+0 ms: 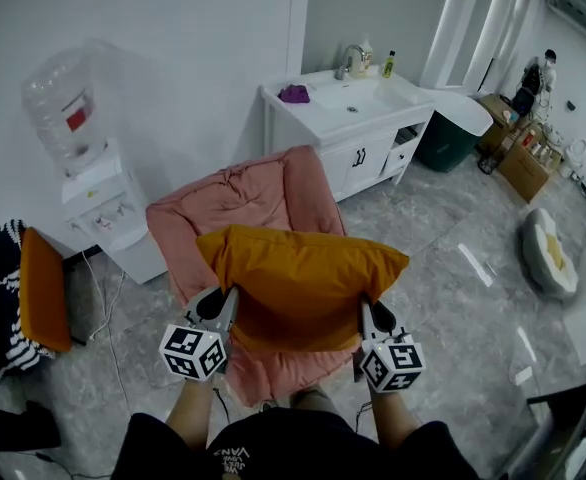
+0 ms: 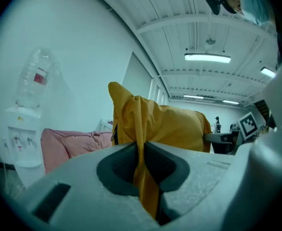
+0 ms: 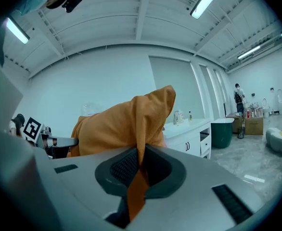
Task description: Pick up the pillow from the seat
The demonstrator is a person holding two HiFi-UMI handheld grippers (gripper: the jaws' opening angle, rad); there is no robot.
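Note:
An orange pillow hangs in the air above the pink-covered seat, held by its two near corners. My left gripper is shut on the pillow's left corner; the orange fabric is pinched between its jaws. My right gripper is shut on the right corner, with the pillow's cloth squeezed flat between the pads. The pillow fills the middle of the right gripper view, and the pink seat shows behind it in the left gripper view.
A water dispenser stands left of the seat by the wall. A white sink cabinet is behind it to the right. A striped and orange cushion lies at far left. A person stands far back right among boxes.

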